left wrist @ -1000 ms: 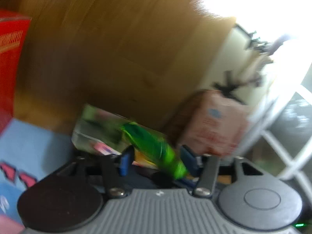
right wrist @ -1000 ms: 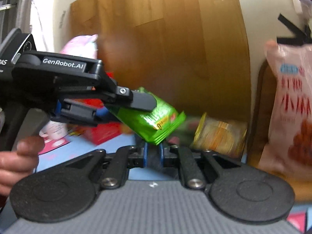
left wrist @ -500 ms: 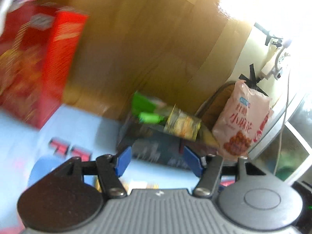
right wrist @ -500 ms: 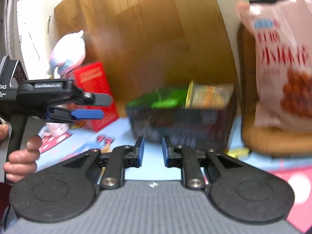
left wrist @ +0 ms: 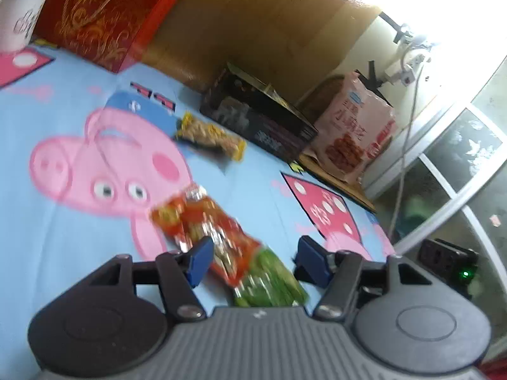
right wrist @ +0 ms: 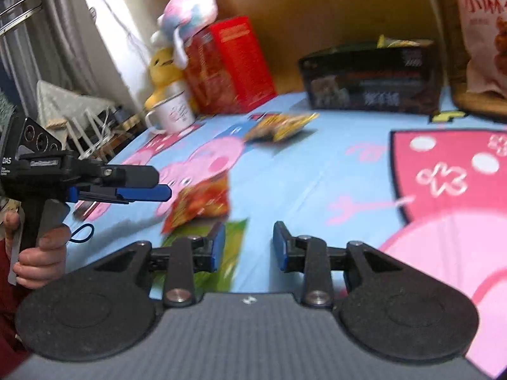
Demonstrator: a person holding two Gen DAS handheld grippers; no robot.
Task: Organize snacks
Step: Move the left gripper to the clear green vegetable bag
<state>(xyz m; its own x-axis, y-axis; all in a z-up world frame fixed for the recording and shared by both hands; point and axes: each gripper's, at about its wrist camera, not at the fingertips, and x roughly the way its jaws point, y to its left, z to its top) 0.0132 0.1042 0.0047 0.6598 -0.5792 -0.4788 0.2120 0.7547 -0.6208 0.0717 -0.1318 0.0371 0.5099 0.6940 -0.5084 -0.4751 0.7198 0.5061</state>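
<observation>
My left tool (left wrist: 253, 258) hangs spread and empty over the red snack packet (left wrist: 202, 224), well short of the black box (left wrist: 256, 117). Light, crinkly, slippery foil; I'd pinch its sealed edge.

My right gripper (right wrist: 248, 243) has a ribbed grey body with 2 round black discs, at 8 and 4 o'clock. 2 black arms, each with a silver screw, carry blue pads. My left gripper (left wrist: 256, 259) looks the same; seen from the side, its black housing bears white lettering. My sleeve (right wrist: 8, 332) is dark red.
</observation>
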